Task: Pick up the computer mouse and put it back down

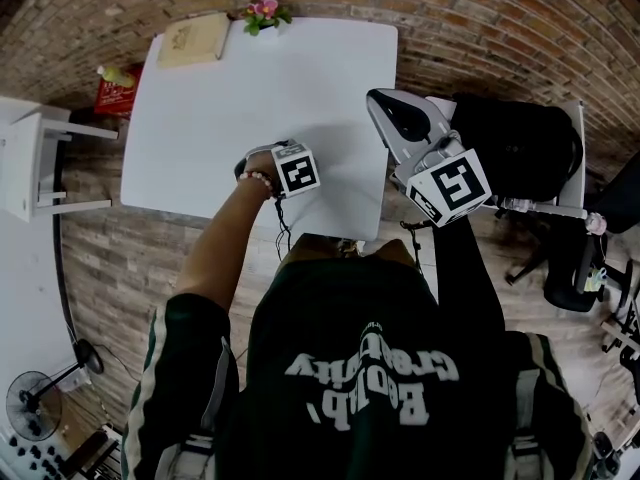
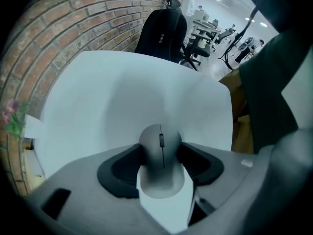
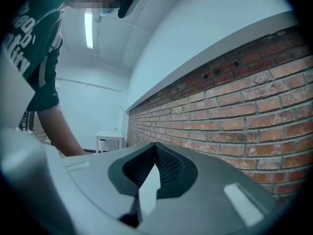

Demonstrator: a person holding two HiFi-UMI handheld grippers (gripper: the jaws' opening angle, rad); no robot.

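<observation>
Quick update from my end: the left gripper (image 2: 162, 166) points straight down and its 2 dark pads (image 2: 128, 166) sit against both sides of the grey mouse (image 2: 159, 146), so I read it as clamped on the mouse. The mouse looks like it's resting on the white table (image 2: 98, 97), toward the edge nearest the person. I'd call this the grab step, with the lift not yet done. Next up is a straight pull upward without squeezing it out sideways, then back down flat.

The right gripper (image 3: 154, 165) is held off to the side facing a brick wall, fingers closed on nothing.

Writing: no logo visible on the mouse. The shirt (image 1: 370, 368) has white lettering, upside down, and I can't read it reliably.
</observation>
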